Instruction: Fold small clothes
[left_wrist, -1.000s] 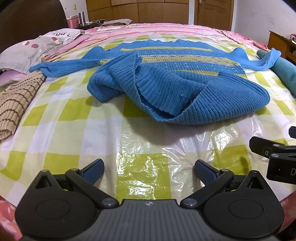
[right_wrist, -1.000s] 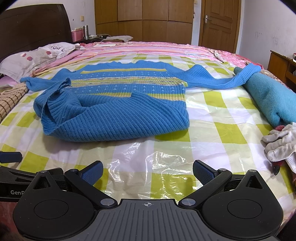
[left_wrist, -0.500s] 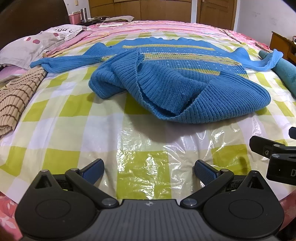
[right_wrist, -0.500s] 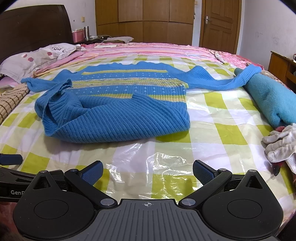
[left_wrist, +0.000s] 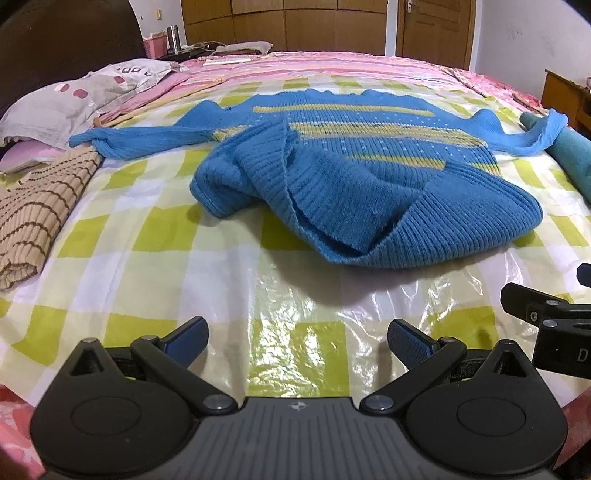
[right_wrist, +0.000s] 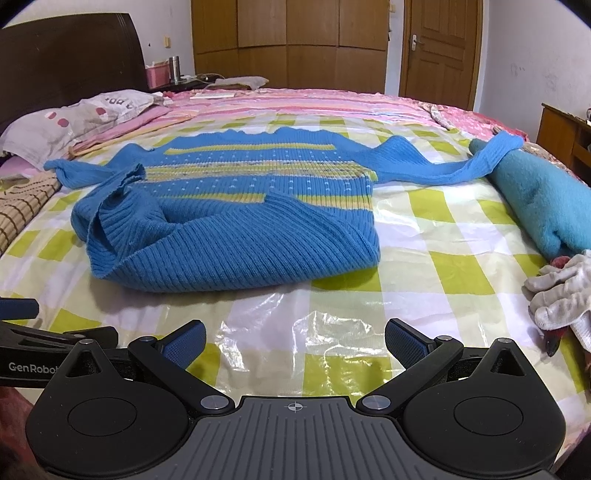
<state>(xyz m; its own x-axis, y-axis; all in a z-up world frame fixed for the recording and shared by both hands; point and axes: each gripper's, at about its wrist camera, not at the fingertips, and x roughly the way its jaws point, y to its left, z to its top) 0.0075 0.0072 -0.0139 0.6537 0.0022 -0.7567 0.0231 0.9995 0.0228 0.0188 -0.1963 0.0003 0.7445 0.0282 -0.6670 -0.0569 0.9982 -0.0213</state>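
A blue knit sweater with yellow stripes (left_wrist: 369, 177) lies on the checked bed cover, its hem folded up loosely over the body and both sleeves spread out to the sides. It also shows in the right wrist view (right_wrist: 236, 221). My left gripper (left_wrist: 297, 341) is open and empty, low over the cover in front of the sweater's left side. My right gripper (right_wrist: 293, 341) is open and empty, in front of the sweater's right side. The right gripper's body (left_wrist: 546, 317) shows at the right edge of the left wrist view.
A folded beige striped garment (left_wrist: 33, 206) lies at the left. A rolled teal towel (right_wrist: 539, 203) and a white cloth (right_wrist: 561, 295) lie at the right. Pillows (left_wrist: 74, 96) sit at the far left by the dark headboard. The near bed edge is just below the grippers.
Both grippers have drawn back and risen slightly, so the sweater looks a little farther away. The sweater has not moved. Both grippers stay open.
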